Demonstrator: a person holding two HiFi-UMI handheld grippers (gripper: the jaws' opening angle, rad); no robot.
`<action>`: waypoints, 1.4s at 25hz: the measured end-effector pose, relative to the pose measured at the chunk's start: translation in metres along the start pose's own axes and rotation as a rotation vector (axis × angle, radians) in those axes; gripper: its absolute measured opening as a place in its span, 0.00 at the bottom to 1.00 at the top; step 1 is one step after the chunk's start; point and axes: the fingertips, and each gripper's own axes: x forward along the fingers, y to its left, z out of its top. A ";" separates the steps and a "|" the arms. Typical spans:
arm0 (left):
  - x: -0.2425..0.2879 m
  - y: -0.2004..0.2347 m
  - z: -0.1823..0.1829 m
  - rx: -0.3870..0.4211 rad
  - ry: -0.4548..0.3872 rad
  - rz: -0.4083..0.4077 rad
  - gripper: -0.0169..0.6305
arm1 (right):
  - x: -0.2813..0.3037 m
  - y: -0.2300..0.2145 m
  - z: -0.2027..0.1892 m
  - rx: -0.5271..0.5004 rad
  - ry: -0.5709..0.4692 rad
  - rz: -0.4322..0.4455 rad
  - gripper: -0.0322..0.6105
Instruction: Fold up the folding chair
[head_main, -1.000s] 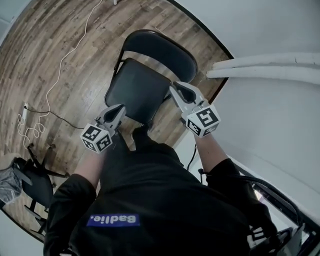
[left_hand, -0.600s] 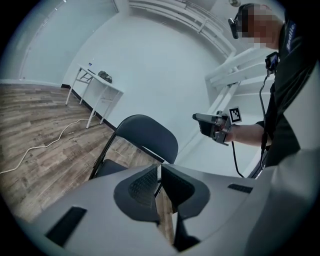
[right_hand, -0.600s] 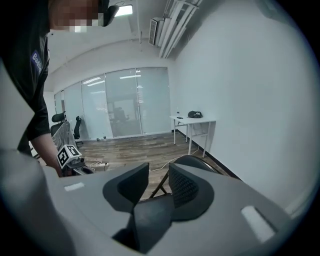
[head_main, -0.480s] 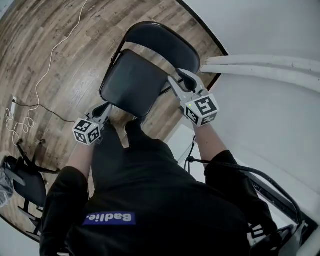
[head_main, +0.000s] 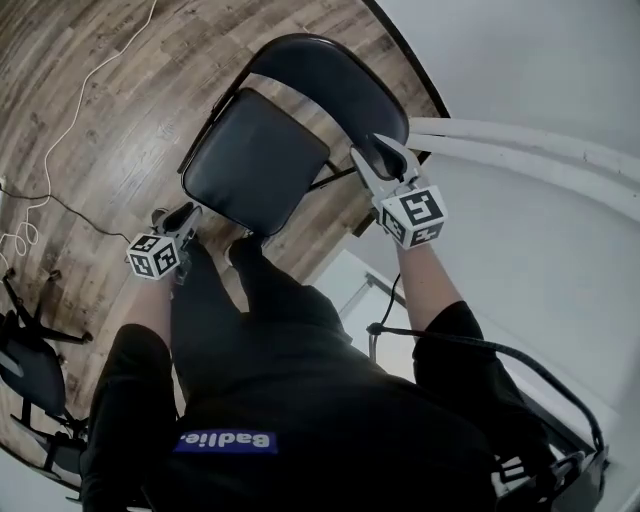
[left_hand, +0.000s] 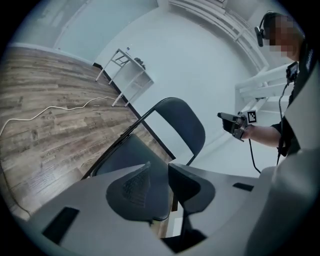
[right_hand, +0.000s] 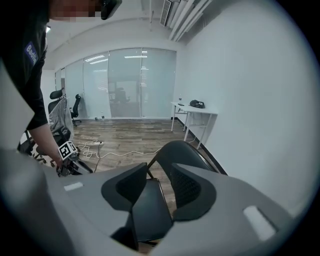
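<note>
Currently: folding chair, unfolded, on wood floor by wall. Left tongs near seat's front corner, right tongs by backrest edge. Both opening, nothing gripped; prob. lined up on opposite sides to collapse it.

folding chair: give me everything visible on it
The folding chair stands unfolded on the wood floor beside the white wall. It has a black padded-looking seat, a curved black backrest and a thin dark metal tube frame. The seat lies level, not yet tipped up. The left gripper is near its front corner and the right gripper near the backrest. Both jaws are opening, with nothing between them.
</note>
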 end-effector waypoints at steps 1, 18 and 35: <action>0.005 0.013 -0.006 -0.018 0.011 0.017 0.18 | 0.005 -0.009 -0.002 -0.006 0.010 -0.011 0.24; 0.055 0.113 -0.105 -0.279 0.033 0.093 0.30 | 0.048 -0.107 -0.030 -0.181 0.193 -0.128 0.34; 0.105 0.163 -0.163 -0.411 0.016 0.082 0.43 | 0.098 -0.129 -0.065 -0.303 0.314 -0.062 0.51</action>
